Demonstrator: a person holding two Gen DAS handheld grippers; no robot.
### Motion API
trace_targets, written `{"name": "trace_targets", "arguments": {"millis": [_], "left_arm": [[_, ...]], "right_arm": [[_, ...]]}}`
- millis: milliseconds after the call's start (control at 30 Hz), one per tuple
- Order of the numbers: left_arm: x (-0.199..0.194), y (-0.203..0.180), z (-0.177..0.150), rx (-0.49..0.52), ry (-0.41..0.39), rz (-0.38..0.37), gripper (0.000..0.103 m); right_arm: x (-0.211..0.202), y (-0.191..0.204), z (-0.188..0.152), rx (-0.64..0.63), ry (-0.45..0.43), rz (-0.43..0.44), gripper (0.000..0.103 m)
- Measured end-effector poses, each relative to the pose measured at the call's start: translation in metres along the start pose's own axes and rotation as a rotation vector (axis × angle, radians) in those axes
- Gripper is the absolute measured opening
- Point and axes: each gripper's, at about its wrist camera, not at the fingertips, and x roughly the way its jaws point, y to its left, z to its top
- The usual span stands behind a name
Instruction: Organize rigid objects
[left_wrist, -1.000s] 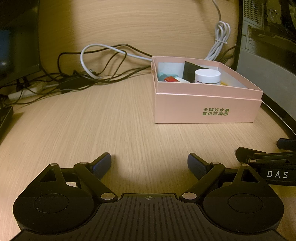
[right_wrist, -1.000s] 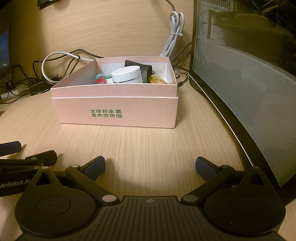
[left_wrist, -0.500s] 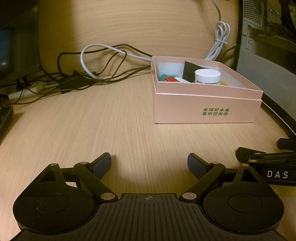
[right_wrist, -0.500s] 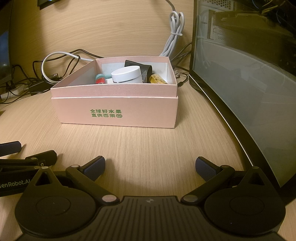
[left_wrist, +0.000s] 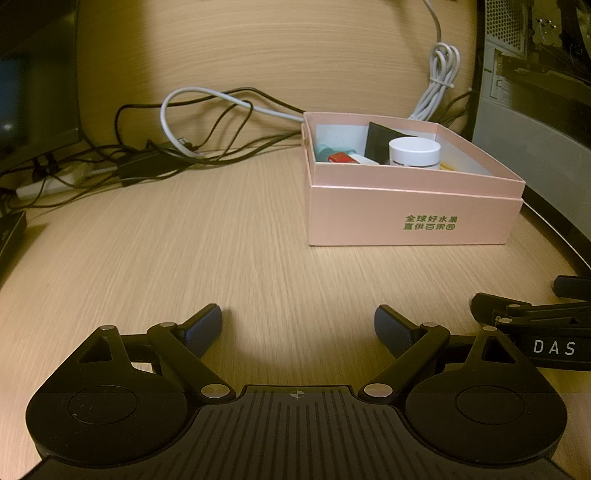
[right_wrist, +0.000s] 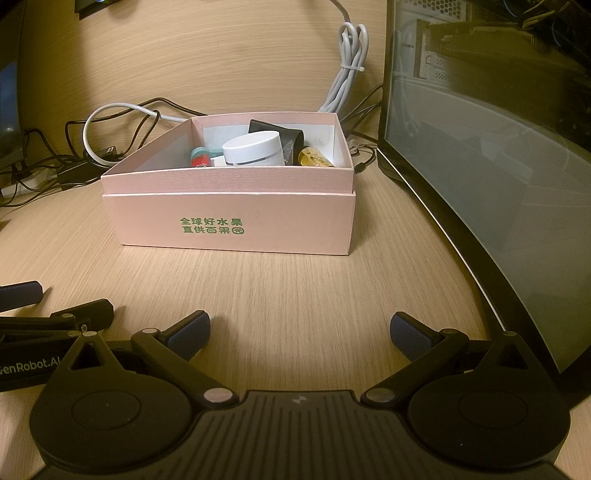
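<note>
A pink cardboard box (left_wrist: 406, 218) (right_wrist: 236, 221) with green lettering stands on the wooden desk. Inside it sit a white round jar (left_wrist: 414, 152) (right_wrist: 255, 148), a black flat item (left_wrist: 378, 138) (right_wrist: 288, 136), a teal-and-red piece (left_wrist: 334, 153) (right_wrist: 199, 157) and an amber item (right_wrist: 314, 158). My left gripper (left_wrist: 297, 326) is open and empty, low over the desk in front of the box. My right gripper (right_wrist: 299, 330) is likewise open and empty, nearer the box. Each gripper shows at the edge of the other's view.
A tangle of black and white cables (left_wrist: 177, 144) lies at the back left against the wooden wall. A bundled white cable (right_wrist: 347, 74) hangs behind the box. A curved monitor (right_wrist: 498, 192) stands close on the right, and a power strip (left_wrist: 48, 184) lies far left.
</note>
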Motion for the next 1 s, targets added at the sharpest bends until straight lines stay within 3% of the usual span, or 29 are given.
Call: {"name": "trace_targets", "arguments": {"millis": [1000], "left_arm": [[0.0006, -0.0008, 0.0006, -0.017, 0.001, 0.007, 0.094]], "right_arm": [[-0.0001, 0.0008, 0.0000, 0.002, 0.000, -0.001, 0.103]]}}
